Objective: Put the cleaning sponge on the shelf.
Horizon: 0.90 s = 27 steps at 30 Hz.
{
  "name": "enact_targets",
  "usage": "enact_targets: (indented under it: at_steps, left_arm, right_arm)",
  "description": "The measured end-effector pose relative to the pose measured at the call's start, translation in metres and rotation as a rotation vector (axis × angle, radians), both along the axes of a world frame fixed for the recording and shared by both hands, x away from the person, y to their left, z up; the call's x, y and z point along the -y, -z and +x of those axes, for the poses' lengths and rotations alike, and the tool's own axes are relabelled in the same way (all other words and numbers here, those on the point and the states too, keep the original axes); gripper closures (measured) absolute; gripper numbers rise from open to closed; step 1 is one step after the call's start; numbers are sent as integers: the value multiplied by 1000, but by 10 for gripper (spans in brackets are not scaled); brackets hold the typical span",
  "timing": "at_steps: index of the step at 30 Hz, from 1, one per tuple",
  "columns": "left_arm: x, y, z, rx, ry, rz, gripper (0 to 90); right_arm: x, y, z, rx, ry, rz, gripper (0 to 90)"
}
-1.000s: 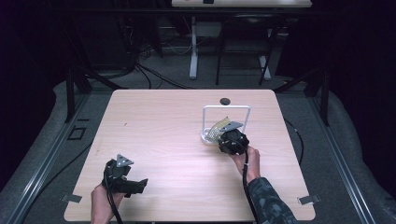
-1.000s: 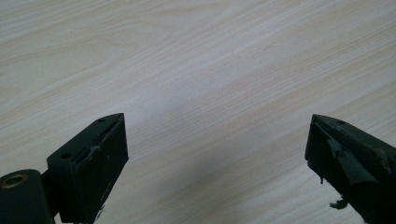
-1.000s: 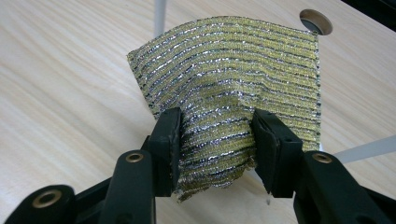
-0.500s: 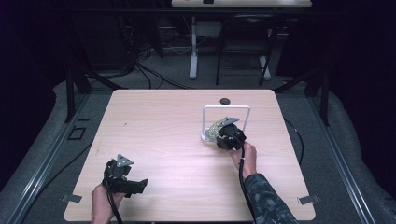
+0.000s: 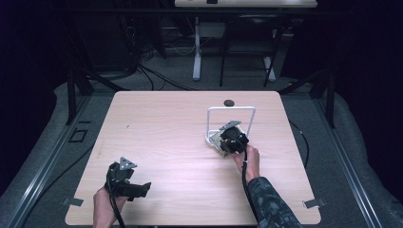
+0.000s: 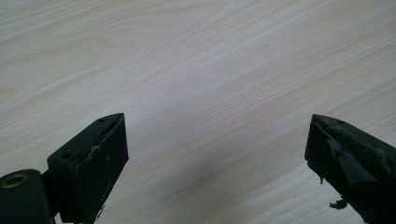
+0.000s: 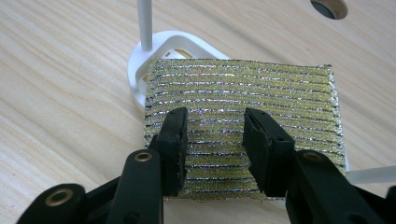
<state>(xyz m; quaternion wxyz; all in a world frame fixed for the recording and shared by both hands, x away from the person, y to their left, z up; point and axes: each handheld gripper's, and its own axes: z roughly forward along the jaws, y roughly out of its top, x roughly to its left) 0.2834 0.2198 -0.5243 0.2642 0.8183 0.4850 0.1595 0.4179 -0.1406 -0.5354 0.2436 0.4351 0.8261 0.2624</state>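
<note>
While right tongs [image 7: 215, 140] straddle it, glittery striped cloth [image 7: 243, 88] lies flat.

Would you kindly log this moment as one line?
left hand-held gripper: open, over bare table | right hand-held gripper: jaws astride glitter cloth by white rack

We see the pale wooden table [image 5: 166, 142] evenly lit from above, while the room beyond falls into near darkness. In the left gripper view a soft grey shadow spreads over the grain between the jaws, whose near parts blur. In the right gripper view the metallic striped cloth [image 7: 243, 100] glints, crisp at centre, softer toward the bottom.
</note>
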Motion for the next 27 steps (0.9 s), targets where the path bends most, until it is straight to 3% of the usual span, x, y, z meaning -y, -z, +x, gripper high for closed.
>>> enact_targets:
  at_steps: [12, 27]
  left_arm:
    - [0, 0, -1, 7, -2, -4, 61]
    - [1, -1, -1, 9, 1, -3, 61]
  right_arm:
    - [12, -9, -13, 21, -7, 59, 420]
    - [28, -32, -32, -21, -31, 95, 298]
